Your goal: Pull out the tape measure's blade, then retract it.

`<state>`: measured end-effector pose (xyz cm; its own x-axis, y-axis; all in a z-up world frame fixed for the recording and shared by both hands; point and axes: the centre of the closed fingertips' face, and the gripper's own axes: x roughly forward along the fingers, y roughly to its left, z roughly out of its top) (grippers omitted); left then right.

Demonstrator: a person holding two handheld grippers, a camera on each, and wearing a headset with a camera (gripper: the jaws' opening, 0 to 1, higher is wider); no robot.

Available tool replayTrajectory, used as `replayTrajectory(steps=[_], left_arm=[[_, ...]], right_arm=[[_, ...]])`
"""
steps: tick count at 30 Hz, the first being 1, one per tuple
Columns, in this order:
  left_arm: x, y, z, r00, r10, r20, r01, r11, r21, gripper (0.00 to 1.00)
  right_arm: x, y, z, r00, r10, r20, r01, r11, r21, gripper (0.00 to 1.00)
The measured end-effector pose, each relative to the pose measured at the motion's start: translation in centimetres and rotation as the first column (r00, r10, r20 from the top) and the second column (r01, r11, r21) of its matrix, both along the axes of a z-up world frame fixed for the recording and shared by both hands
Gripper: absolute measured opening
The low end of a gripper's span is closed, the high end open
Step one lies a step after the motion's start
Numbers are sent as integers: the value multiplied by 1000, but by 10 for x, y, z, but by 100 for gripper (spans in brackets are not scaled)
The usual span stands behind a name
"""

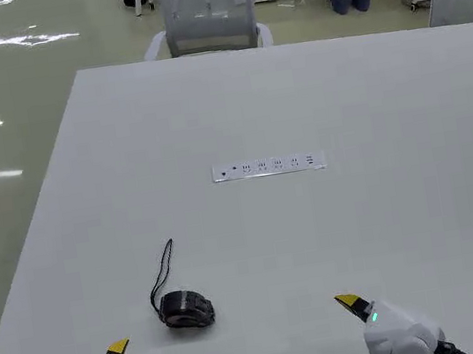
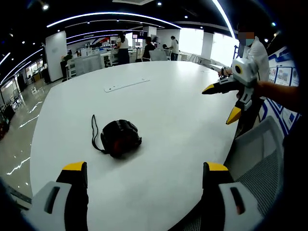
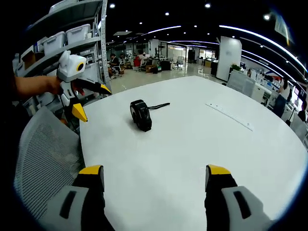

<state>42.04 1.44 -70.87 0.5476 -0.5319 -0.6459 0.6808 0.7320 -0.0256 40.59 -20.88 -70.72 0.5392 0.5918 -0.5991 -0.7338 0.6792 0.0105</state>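
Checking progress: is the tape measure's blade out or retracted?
Retracted: the tape measure lies on the table with no blade showing, only its strap trailing.

No readable text, brand or number on the dark case of the tape measure (image 1: 185,309), whether from the head view or from either gripper view. Small dark marks along the flat socket strip (image 1: 269,167) set into the tabletop, too small to make out as letters or figures. Blue-framed posters (image 2: 281,77) on the wall in the left gripper view, their print too blurred to read.
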Motion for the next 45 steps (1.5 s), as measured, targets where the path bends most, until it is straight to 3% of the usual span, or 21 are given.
replayTrajectory(steps=[18,23,45], left_arm=[[-4,2,3,1000,-26,11,26,1000,-6,99],[-5,3,0,999,-31,-6,31,1000,-3,99],[2,8,0,1000,-17,0,17,1000,-5,99]], right_arm=[[-5,-15,7,999,-45,-10,46,997,58,96],[-6,-17,8,999,-46,-8,46,997,64,97],[-3,-28,7,997,-72,-26,73,995,70,96]])
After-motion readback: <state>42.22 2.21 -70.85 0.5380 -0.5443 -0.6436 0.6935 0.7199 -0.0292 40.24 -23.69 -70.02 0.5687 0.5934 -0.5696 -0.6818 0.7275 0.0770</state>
